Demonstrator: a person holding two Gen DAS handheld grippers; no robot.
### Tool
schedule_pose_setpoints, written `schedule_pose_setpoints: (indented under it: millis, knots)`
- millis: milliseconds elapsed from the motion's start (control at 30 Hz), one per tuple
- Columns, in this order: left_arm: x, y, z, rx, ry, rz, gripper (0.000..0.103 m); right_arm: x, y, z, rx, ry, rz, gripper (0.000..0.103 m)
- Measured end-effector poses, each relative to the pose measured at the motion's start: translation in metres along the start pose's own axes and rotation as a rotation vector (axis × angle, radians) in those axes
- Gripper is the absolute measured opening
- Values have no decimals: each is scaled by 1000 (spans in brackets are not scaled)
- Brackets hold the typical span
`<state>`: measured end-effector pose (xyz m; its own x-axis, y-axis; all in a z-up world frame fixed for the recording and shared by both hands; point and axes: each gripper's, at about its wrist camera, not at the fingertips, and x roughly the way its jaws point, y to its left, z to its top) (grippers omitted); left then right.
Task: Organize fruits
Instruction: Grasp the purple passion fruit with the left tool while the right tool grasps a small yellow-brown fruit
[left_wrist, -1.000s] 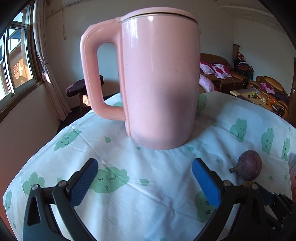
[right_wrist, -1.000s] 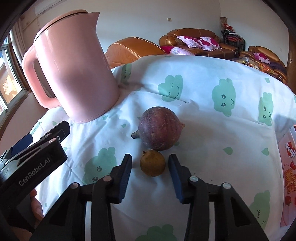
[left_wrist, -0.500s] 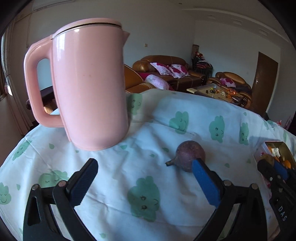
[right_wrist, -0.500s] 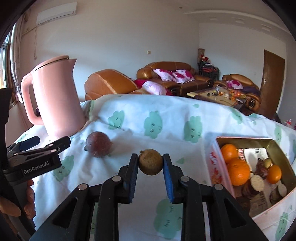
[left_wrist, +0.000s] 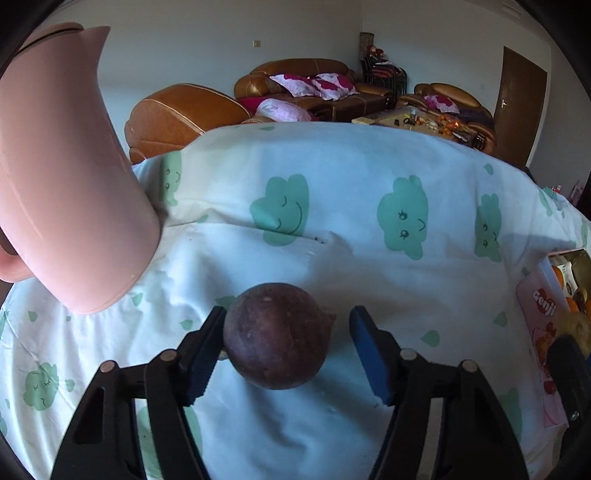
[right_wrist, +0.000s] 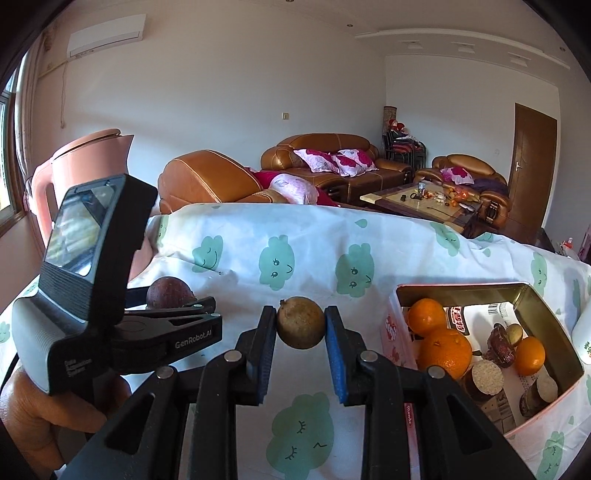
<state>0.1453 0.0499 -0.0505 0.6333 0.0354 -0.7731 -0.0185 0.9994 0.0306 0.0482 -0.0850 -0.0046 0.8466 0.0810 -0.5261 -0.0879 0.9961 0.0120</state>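
A dark purple round fruit lies on the cloud-print cloth between the open jaws of my left gripper; the left pad touches it, the right pad stands apart. It also shows in the right wrist view behind the left gripper. My right gripper is shut on a small brown round fruit and holds it above the cloth, left of the pink box that holds oranges and other items.
A pink kettle stands at the left on the cloth-covered table. The pink box sits at the right edge. Sofas and a coffee table are behind the table.
My left gripper has swung right from the kettle and come around the purple fruit. My right gripper has lifted the brown fruit and moved it right, closer to the box.
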Motion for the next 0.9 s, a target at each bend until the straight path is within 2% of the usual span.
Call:
schedule_pose_setpoints:
  millis: [67,133,367,700,900]
  knots:
    - [0,5,0,-26,0,-13,66,2,0,0,3,6,3,28]
    - [-1,10,0,-48,-4,-16,57,2,-1,0,4,7,3,28]
    - [-9,18,-5,-78,-38,-33,51,1,1,-1,-12,-12,0,28]
    - [-51,23,-28,-70,-173,53,51,-4,9,-4,-37,-36,6,28]
    - [-70,14,-39,-73,-198,64,51,-10,9,-6,-26,-36,17,28]
